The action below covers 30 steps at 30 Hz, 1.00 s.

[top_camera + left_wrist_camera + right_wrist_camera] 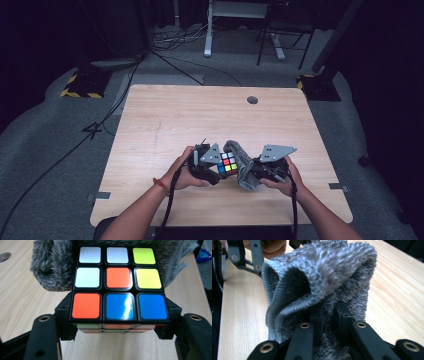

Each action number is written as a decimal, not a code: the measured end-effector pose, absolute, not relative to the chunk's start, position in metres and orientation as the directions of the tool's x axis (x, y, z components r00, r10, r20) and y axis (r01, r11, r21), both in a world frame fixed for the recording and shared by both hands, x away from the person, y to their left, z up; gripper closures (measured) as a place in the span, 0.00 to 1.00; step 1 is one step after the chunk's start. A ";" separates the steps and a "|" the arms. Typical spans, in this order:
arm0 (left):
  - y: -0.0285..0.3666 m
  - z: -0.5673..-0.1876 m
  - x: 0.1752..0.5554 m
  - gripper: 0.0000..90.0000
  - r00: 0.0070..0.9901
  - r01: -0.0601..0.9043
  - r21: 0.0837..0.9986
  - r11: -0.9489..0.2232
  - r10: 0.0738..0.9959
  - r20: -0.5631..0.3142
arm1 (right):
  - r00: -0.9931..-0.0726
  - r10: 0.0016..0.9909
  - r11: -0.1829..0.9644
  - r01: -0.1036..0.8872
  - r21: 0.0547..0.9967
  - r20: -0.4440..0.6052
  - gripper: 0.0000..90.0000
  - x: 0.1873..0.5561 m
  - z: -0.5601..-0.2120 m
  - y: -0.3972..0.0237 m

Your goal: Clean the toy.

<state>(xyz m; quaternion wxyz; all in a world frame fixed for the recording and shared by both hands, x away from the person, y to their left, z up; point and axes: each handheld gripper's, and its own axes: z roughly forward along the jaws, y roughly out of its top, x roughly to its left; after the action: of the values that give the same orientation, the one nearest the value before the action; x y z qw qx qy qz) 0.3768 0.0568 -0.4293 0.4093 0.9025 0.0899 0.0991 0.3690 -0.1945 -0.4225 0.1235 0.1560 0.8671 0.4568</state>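
Up close, left hand-held gripper [119,325] clamps the cube [119,285]; right hand-held gripper [329,315] pinches grey cloth [319,272] (folded).

Cube's [119,285] far side (behind it, grey cloth [53,267]) hidden from view.

No text, label, brand, number or sign could be read anywhere in the three views.
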 end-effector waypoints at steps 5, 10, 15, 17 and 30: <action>0.056 -0.431 0.379 0.37 0.962 0.087 0.748 -0.658 0.250 0.109 | -0.921 0.384 0.513 0.150 0.845 -0.069 0.88 0.369 -0.419 -0.192; 0.047 -0.435 0.376 0.37 0.960 0.064 0.712 -0.699 0.237 0.147 | -0.929 0.361 0.501 0.116 0.858 -0.085 0.88 0.365 -0.412 -0.188; 0.049 -0.434 0.376 0.37 0.961 0.069 0.725 -0.685 0.241 0.137 | -0.930 0.358 0.480 0.109 0.870 -0.081 0.88 0.364 -0.408 -0.186; 0.049 -0.433 0.375 0.37 0.960 0.053 0.725 -0.687 0.235 0.152 | -0.925 0.365 0.501 0.102 0.859 -0.103 0.88 0.364 -0.409 -0.187; 0.055 -0.422 0.371 0.38 0.958 0.039 0.752 -0.658 0.238 0.159 | -0.911 0.400 0.597 0.174 0.784 -0.103 0.88 0.371 -0.429 -0.200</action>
<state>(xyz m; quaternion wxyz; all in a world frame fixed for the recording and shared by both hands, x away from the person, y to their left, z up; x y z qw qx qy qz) 0.3706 0.0550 -0.4221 0.4065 0.9021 0.0768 0.1226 0.3711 -0.2004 -0.4287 0.1354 0.1625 0.8831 0.4187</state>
